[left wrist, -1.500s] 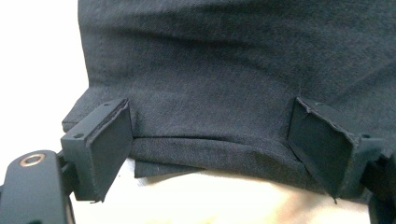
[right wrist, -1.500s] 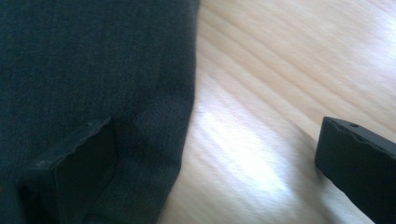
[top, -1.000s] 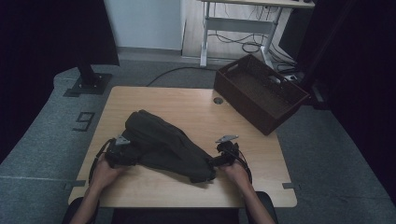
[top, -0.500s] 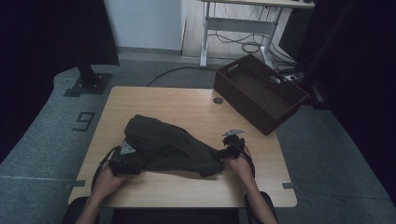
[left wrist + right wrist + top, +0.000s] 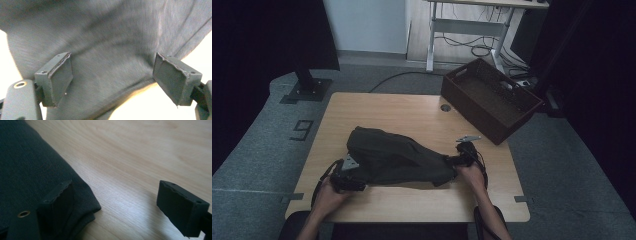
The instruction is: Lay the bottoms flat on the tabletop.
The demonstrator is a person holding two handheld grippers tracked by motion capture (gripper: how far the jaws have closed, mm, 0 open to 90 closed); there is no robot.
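My left tongs (image 5: pixel 112 82): jaws spread, dark garment (image 5: pixel 397 160) lying between them (pads not pressing).
My right tongs (image 5: pixel 120 207): spread but just closing in, garment's folded corner beside one jaw.
Garment: stretched across the table (image 5: pixel 412 112) between my tongs.

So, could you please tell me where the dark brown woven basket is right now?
In the high view the dark brown woven basket sits at the wooden table's far right corner, overhanging its edge, beyond the dark folded garment.
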